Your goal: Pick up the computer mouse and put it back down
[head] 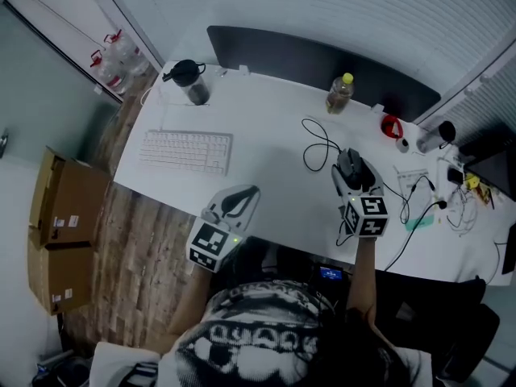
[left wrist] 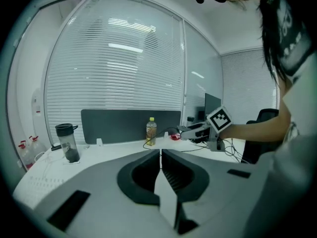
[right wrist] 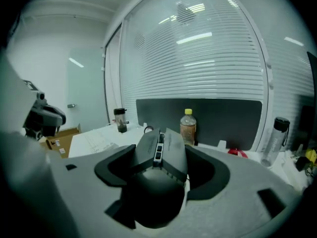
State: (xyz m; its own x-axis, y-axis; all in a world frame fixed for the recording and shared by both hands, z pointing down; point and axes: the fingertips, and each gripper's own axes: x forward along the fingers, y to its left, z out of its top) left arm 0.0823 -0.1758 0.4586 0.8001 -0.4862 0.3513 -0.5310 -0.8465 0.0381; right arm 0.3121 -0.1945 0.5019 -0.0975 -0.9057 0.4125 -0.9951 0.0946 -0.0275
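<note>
The black computer mouse [head: 351, 164] is lifted off the white desk [head: 274, 176], clamped between the jaws of my right gripper [head: 353, 176]. In the right gripper view the mouse [right wrist: 159, 155] fills the space between both pads, wheel end pointing away. Its black cable [head: 318, 147] loops on the desk behind it. My left gripper [head: 240, 200] hovers over the desk's front edge, left of the mouse. Its jaws meet with nothing between them [left wrist: 161, 153]. From the left gripper view, the right gripper [left wrist: 197, 131] is raised at the right.
A white keyboard [head: 186, 151] lies at the left of the desk. A dark-lidded tumbler [head: 190, 81] and a yellow-capped bottle [head: 340, 93] stand near the dark divider panel [head: 314, 61]. Loose cables [head: 427, 196] clutter the right side. Cardboard boxes [head: 64, 232] sit on the floor.
</note>
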